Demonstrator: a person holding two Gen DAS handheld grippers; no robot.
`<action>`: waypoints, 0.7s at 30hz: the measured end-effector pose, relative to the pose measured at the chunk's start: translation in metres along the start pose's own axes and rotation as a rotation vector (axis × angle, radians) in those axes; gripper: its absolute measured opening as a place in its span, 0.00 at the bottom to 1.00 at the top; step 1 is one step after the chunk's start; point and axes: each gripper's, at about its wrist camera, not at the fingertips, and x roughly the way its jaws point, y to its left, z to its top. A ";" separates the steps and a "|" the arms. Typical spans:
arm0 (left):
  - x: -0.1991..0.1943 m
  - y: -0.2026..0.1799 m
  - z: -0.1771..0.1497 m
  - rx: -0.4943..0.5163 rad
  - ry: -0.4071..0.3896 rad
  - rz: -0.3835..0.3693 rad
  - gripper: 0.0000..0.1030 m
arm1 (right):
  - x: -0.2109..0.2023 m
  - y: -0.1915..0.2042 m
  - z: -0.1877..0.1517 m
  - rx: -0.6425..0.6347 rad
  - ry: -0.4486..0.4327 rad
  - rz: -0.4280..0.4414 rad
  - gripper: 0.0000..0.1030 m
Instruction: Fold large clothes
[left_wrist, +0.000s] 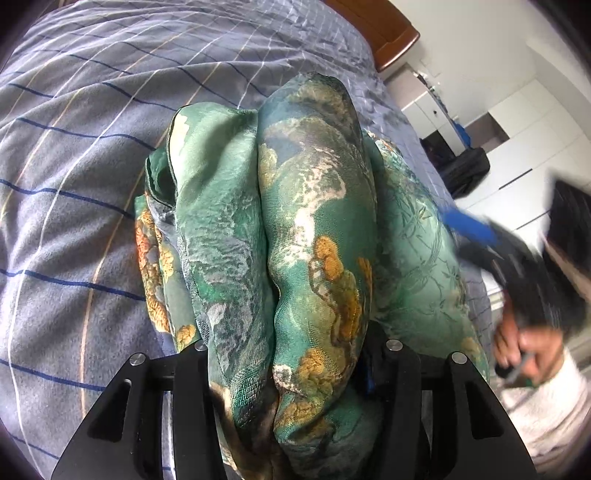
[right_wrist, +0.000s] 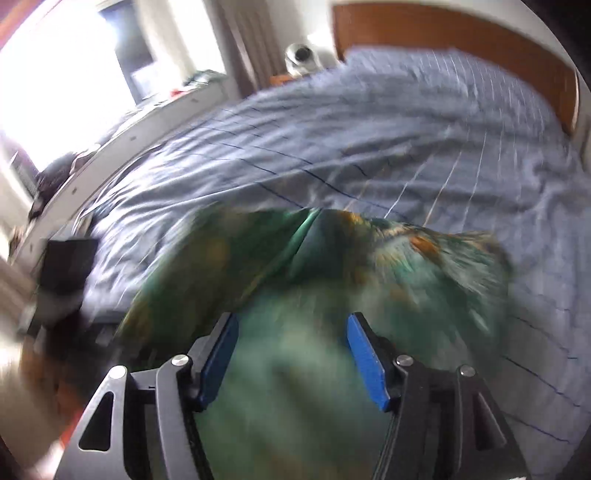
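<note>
A large green silky garment (left_wrist: 295, 229) with gold and orange print lies bunched in thick folds on the bed. My left gripper (left_wrist: 291, 369) is shut on a fat bundle of it, which fills the space between the black fingers. In the right wrist view the same garment (right_wrist: 332, 266) is blurred by motion. My right gripper (right_wrist: 291, 350) is open, its blue pads (right_wrist: 365, 358) wide apart over the cloth without pinching it. The right gripper also shows, blurred, at the right of the left wrist view (left_wrist: 476, 229).
The bed has a grey-blue checked cover (left_wrist: 74, 184) and a brown wooden headboard (right_wrist: 480, 40). White cabinets (left_wrist: 517, 140) stand beyond the bed's right side. A window (right_wrist: 55, 74) and a long white shelf (right_wrist: 122, 136) lie to the left. The person's hand (left_wrist: 524, 350) holds the right gripper.
</note>
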 end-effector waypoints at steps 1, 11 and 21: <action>0.000 0.001 0.000 0.001 -0.001 -0.001 0.50 | -0.018 0.006 -0.016 -0.037 -0.018 -0.014 0.61; -0.004 -0.001 -0.004 0.010 -0.014 0.010 0.51 | -0.059 0.022 -0.119 0.057 -0.035 -0.068 0.61; -0.017 0.000 -0.005 -0.038 -0.037 -0.024 0.61 | -0.055 0.031 -0.107 -0.002 0.032 -0.112 0.63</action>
